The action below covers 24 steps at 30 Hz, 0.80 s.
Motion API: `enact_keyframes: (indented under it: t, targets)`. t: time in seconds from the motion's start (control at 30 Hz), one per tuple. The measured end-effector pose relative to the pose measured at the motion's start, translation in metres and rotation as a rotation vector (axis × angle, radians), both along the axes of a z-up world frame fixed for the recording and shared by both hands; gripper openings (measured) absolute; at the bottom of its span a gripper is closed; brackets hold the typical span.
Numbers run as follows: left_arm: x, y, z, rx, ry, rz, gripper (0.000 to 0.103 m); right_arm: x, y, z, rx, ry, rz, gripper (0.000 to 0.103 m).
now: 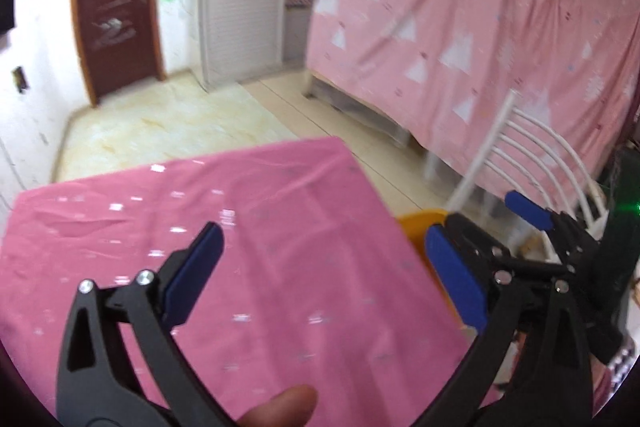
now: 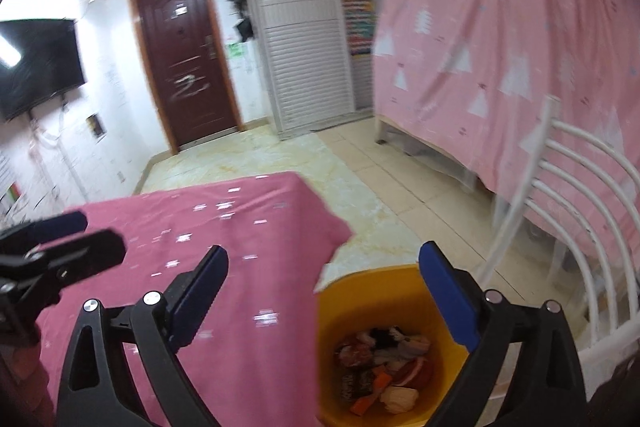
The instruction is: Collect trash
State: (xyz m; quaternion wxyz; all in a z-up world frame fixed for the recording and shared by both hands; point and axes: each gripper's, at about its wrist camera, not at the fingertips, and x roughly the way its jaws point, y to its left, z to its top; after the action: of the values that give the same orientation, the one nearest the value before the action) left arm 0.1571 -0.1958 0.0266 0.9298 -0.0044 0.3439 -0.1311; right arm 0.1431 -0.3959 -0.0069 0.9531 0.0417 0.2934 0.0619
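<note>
An orange trash bin [image 2: 360, 307] stands on the floor beside the table's right edge, holding several pieces of trash [image 2: 384, 367]: wrappers, crumpled paper, peels. My right gripper [image 2: 324, 291] is open and empty, hovering above the bin's left rim and the table edge. My left gripper [image 1: 324, 275] is open and empty above the pink tablecloth [image 1: 240, 267]. The bin's rim [image 1: 420, 223] shows in the left wrist view behind the right gripper [image 1: 484, 223], which is open there. The left gripper [image 2: 60, 243] shows at the left edge of the right wrist view.
A white slatted chair [image 2: 568, 211] stands right of the bin. A pink curtain [image 2: 520, 47] covers a bed frame on the right. A brown door [image 2: 184, 55], a white cupboard [image 2: 304, 39] and a wall TV [image 2: 36, 63] lie beyond the tiled floor [image 2: 400, 187].
</note>
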Motion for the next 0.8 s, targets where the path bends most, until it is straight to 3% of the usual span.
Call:
enact_keyframes:
  t: [0.27,0.53,0.8]
  targets:
    - [-0.035,0.070,0.000,0.020,-0.078,0.148,0.097,-0.018,0.064,0.003,-0.038,-0.002,0.134,0.089]
    - [-0.077,0.126,-0.007,0.088,-0.154,0.271,0.097,-0.039,0.097,0.007,0.064,-0.017,0.232,0.089]
    - [-0.107,0.173,-0.024,0.090,-0.158,0.351,0.097,-0.066,0.130,0.003,0.051,-0.060,0.276,0.090]
